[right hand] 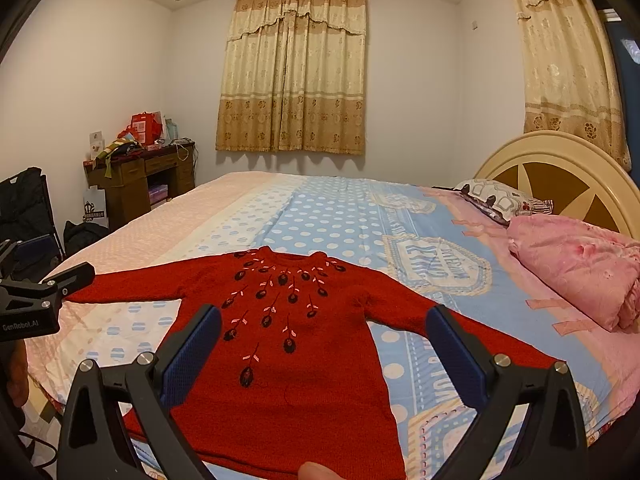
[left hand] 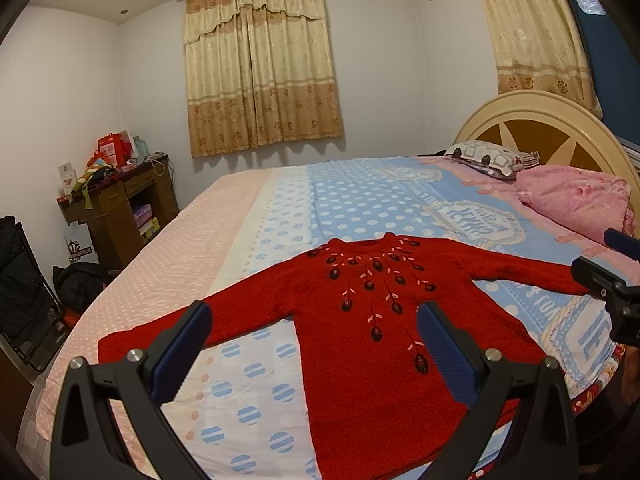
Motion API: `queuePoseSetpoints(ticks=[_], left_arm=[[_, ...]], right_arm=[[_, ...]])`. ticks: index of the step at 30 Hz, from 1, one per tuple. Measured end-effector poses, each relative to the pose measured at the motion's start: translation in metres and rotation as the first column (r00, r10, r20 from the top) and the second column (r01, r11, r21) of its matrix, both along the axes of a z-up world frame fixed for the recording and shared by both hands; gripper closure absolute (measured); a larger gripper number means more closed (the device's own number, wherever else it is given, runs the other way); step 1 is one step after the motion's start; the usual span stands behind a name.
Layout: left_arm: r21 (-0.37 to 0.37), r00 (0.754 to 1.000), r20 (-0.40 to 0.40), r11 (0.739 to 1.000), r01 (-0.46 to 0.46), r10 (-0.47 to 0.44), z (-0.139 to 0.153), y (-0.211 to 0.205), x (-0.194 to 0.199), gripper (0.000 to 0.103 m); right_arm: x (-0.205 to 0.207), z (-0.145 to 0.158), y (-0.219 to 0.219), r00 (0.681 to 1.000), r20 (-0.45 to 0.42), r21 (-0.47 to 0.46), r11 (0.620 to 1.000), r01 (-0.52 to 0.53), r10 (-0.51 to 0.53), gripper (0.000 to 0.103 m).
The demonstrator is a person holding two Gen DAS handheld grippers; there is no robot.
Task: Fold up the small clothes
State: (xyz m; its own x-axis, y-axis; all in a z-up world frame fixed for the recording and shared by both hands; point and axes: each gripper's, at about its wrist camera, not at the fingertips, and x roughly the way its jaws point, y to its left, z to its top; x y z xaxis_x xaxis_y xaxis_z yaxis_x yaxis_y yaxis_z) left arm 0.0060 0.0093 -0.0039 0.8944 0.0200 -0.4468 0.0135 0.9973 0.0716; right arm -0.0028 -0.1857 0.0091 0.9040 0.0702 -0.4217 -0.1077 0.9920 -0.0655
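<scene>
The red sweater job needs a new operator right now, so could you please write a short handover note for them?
Left gripper: open, empty, above the sweater's left sleeve side.
Right gripper: open, empty, over the sweater's body.
Red sweater: face up and flat on the bed, neck toward the far side, both sleeves spread outward, hem nearest you.
Done: garment laid out; no fold visible.
Left: all folding, probably sleeves inward first, then the body in half.
Pink blanket and pillow lie by the headboard, apart from the sweater.

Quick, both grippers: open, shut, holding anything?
Left gripper: open, holding nothing, above the red sweater.
Right gripper: open, holding nothing, also above the sweater.
</scene>
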Motion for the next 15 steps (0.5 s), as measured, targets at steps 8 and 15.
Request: queuePoseSetpoints(ticks=[8,15], left_arm=[[0.0,1.0,-0.001,1.0,0.0,0.0,-0.0008,0.0019,-0.0001,0.0],[0.0,1.0,-0.001,1.0,-0.001,0.001,-0.0016,0.0033,0.0005,0.0]], right_arm=[[-0.0002,-0.0009,0.001,1.0,-0.002,-0.002,1.0,0.0,0.0,0.001],[-0.0001,-0.0009,0.001,1.0,-0.002,-0.003,1.0,-0.001,0.001,0.001]])
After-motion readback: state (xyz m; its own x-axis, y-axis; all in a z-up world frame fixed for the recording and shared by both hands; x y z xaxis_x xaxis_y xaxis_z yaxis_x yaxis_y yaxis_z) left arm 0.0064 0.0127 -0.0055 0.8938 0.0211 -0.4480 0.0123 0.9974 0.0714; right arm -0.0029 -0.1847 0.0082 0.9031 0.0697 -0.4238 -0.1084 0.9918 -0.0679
